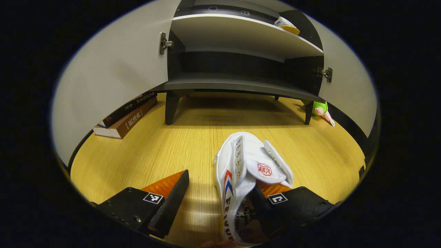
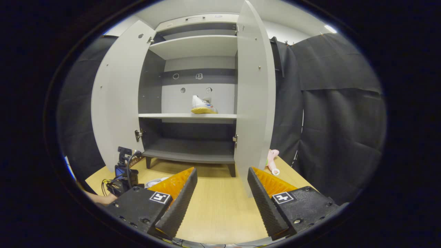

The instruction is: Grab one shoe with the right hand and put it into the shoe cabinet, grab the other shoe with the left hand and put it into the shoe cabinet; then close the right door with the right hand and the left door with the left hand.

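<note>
In the left gripper view the left gripper [image 1: 220, 196] has its fingers spread wide over the table [image 1: 155, 151]. A white shoe [image 1: 246, 179] lies between them, close against the right finger, whose tip sits at the shoe's opening; the left finger stands well apart from it. Ahead of the fingers the cabinet [image 1: 237, 82] stands with both doors swung out. Books [image 1: 127, 117] lie to the left ahead.

In the right gripper view the right gripper [image 2: 222, 193] is spread and empty. Straight ahead, beyond the fingertips, the other shoe [image 2: 203, 105] sits on the cabinet's middle shelf [image 2: 165, 117]. The right door [image 2: 255, 100] stands open just beyond the right finger.
</note>
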`<state>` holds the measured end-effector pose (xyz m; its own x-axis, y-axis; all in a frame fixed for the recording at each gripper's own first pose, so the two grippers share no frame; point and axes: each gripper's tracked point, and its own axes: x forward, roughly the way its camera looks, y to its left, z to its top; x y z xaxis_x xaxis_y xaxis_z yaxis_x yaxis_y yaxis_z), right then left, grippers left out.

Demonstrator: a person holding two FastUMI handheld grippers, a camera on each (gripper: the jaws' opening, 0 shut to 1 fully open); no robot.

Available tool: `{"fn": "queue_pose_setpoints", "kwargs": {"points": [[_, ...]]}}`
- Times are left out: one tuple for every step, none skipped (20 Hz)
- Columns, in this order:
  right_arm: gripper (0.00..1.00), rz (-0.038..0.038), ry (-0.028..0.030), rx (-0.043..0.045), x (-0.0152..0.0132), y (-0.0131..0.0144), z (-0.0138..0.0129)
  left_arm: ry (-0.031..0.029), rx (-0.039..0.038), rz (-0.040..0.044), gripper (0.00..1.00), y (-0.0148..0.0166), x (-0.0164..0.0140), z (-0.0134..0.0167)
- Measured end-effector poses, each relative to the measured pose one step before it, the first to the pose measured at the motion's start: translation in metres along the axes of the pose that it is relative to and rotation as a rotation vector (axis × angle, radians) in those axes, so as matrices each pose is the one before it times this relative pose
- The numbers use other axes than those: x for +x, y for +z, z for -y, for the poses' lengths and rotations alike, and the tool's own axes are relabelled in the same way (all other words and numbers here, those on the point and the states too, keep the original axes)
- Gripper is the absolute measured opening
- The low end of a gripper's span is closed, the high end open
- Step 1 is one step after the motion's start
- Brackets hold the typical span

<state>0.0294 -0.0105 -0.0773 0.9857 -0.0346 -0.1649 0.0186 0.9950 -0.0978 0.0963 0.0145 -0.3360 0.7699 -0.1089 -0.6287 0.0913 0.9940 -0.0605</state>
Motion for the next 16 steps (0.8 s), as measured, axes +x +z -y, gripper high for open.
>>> {"fn": "queue_pose_setpoints", "kwargs": {"points": [[0.93, -0.00256, 0.00160, -0.00105, 0.00080, -0.00083, -0.00059, -0.00480, -0.00369, -0.00092, 0.95, 0.00038, 0.00056, -0.00012], [0.92, -0.00313, 0.00069, -0.00024, 0.00133, -0.00031, -0.00035, -0.00484, 0.00158, 0.00348, 0.95, 0.00127, 0.00246, -0.00020], [0.92, -0.00154, 0.00016, 0.00023, 0.00151, -0.00059, -0.00072, -0.00912, 0.00287, 0.00395, 0.95, 0.00121, 0.00172, 0.00134], [0.92, -0.00238, 0.00122, 0.00017, 0.00100, -0.00064, -0.00084, 0.00229, 0.00367, 0.00528, 0.95, 0.00218, 0.00171, -0.00027], [0.93, -0.00188, 0.00075, 0.00123, 0.00047, -0.00042, -0.00049, 0.02244, 0.01085, 0.01277, 0.92, 0.00303, 0.00222, -0.00510], [0.93, -0.00209, 0.00197, -0.00023, 0.00018, 0.00015, -0.00088, 0.01245, 0.00349, 0.00887, 0.92, 0.00232, 0.00143, -0.00168], [0.93, -0.00253, -0.00022, -0.00196, 0.00087, -0.00072, -0.00074, -0.00290, -0.00744, 0.01070, 0.84, 0.00150, 0.00208, 0.00177], [0.93, 0.00110, -0.00054, -0.00236, 0.00059, 0.00069, -0.00048, -0.01870, -0.00594, 0.00487, 0.81, 0.00119, 0.00016, 0.00601], [0.93, -0.00022, -0.00134, -0.00231, 0.00017, -0.00007, 0.00005, -0.01481, 0.00416, 0.00010, 0.66, -0.00072, 0.00205, 0.00540], [0.92, 0.00089, -0.00152, -0.00086, -0.00018, 0.00078, 0.00013, 0.01357, 0.02186, -0.00012, 0.61, 0.00020, -0.00400, 0.00015], [0.93, 0.00240, -0.00136, 0.00053, -0.00025, 0.00027, 0.00050, 0.03063, 0.03828, 0.02451, 0.34, 0.00477, -0.00014, -0.00483], [0.93, -0.00120, -0.00070, 0.00013, 0.00023, 0.00015, 0.00013, 0.01553, 0.00746, -0.02781, 0.22, -0.00557, 0.00523, -0.00174], [0.93, -0.00142, 0.00206, 0.00118, -0.00054, -0.00138, 0.00006, 0.00297, -0.00357, 0.00942, 0.00, 0.00247, 0.00328, 0.00233], [0.93, -0.00044, 0.00195, 0.00114, 0.00003, -0.00011, -0.00074, 0.00097, -0.02021, -0.02244, 0.04, -0.00167, -0.00598, -0.00280], [0.93, -0.00174, 0.00198, -0.00191, 0.00105, -0.00092, -0.00059, 0.00379, -0.02757, -0.01438, 0.01, -0.00096, -0.00764, 0.00144], [0.93, -0.00019, 0.00175, -0.00257, 0.00059, 0.00014, -0.00079, 0.02476, -0.01269, 0.00979, 0.02, 0.00439, -0.01279, -0.00119]]}}
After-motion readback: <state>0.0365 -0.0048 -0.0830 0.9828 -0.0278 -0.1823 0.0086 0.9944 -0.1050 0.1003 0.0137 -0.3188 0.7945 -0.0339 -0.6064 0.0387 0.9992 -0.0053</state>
